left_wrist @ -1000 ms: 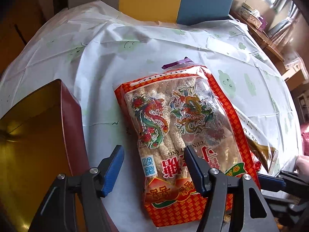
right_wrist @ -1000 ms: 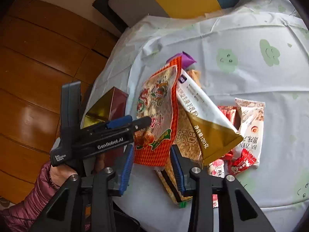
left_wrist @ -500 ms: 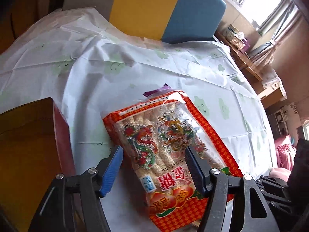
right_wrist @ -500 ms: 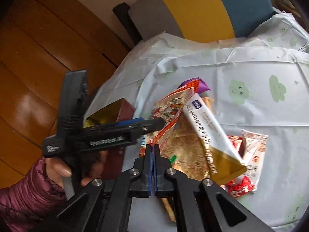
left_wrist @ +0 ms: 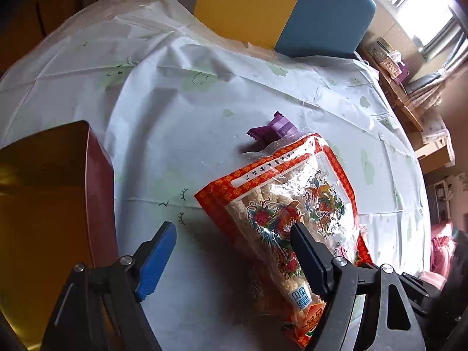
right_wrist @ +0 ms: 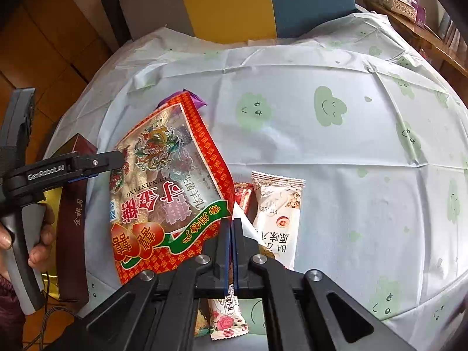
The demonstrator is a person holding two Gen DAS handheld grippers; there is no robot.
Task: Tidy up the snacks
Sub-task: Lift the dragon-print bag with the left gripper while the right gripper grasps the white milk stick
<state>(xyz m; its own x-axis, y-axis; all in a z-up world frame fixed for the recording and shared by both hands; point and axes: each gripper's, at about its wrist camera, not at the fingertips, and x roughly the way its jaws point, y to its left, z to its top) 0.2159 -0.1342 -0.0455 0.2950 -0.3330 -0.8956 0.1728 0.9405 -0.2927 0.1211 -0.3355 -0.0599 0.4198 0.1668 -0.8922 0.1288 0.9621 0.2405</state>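
Between spread, just-widened left tool [left_wrist: 234,242] fingers: red snack bag [left_wrist: 292,204]; right tool [right_wrist: 231,234] pinches its corner.

tablecloth [right_wrist: 292,152]: white, green clouds | chair [right_wrist: 263,3]: grey-yellow-blue | wooden floor [right_wrist: 44,29]

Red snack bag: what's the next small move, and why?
Probably swing the right tool left, carrying the red snack bag toward the open box. The right tool looks shut on the bag's lower edge, and the bag is tilted up. The left tool has just been opening; the bag's side sits partly between its fingers, seemingly unpressed, so it isn't holding the bag.
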